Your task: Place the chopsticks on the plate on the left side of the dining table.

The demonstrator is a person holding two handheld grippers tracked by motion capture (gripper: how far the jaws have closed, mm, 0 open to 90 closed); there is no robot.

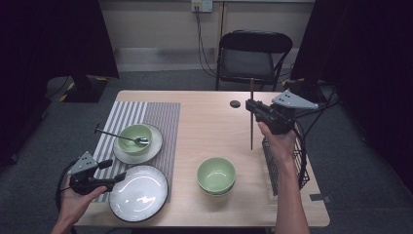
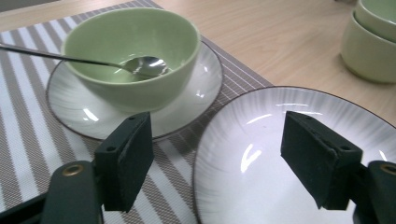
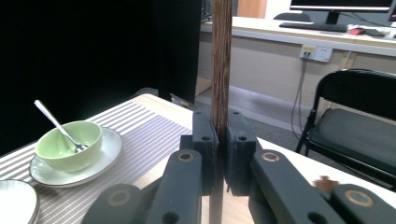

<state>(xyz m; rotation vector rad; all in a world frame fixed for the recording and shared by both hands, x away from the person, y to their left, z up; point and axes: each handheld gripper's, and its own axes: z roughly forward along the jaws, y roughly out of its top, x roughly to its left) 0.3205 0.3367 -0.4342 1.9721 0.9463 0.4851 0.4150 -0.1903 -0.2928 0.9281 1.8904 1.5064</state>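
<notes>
Item: dark wooden chopsticks (image 1: 251,114), held upright above the table's (image 1: 209,126) right half, beside the wire basket (image 1: 287,165). Right gripper (image 3: 220,140): jaws clamped near the sticks' middle. Handling, judged: light, stiff, thin, smooth, likely to swivel or slide; a mid-length grip suits. Left gripper (image 2: 217,154): jaws wide, holding nothing, over the large white plate (image 2: 299,154), beside a green bowl (image 2: 130,51) with 1 spoon (image 2: 140,66).

On the striped grey placemat (image 1: 156,117), left: metal spoon (image 1: 122,136) in pale green ceramic bowl (image 1: 134,136) on small white saucer (image 1: 153,148); stacked green bowls (image 1: 216,175) right of large white plate (image 1: 139,195).
</notes>
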